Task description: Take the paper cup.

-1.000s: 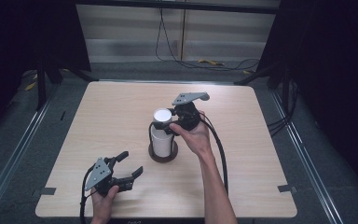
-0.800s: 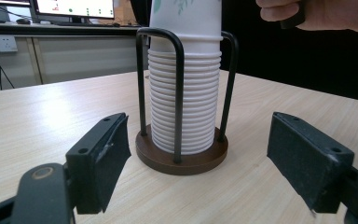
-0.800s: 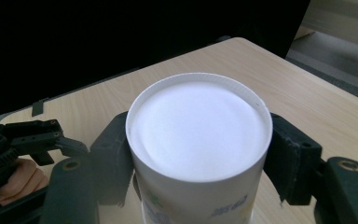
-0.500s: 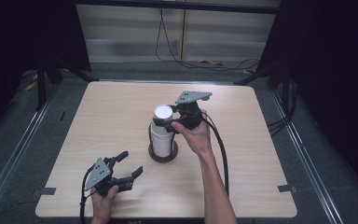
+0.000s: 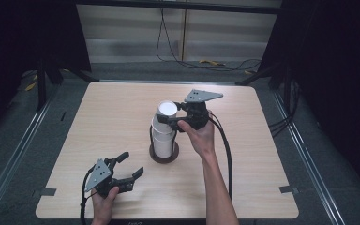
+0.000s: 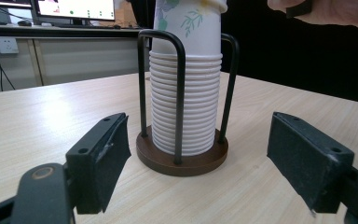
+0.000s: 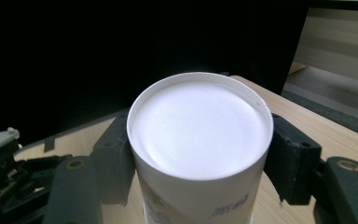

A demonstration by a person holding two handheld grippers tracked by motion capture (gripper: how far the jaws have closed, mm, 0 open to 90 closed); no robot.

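Near the middle of the bench (image 5: 243,187), our right claw (image 5: 172,116) was clenched on the top paper cup (image 7: 199,140), upturned on the nested stack (image 6: 186,109) in the wire-hooped holder (image 6: 182,156). We judged a straight upward pull best, freeing one cup without tilting the rack. The cups were thin, ribbed, leaf-printed. Our left claw (image 5: 127,164) rested released near the front edge.

- High view: above the near edge, looking forward and down over the whole table (image 5: 243,183).
- Left gripper view: low, level, near the cup stack (image 6: 186,88).
- Right gripper view: close above that same stack.
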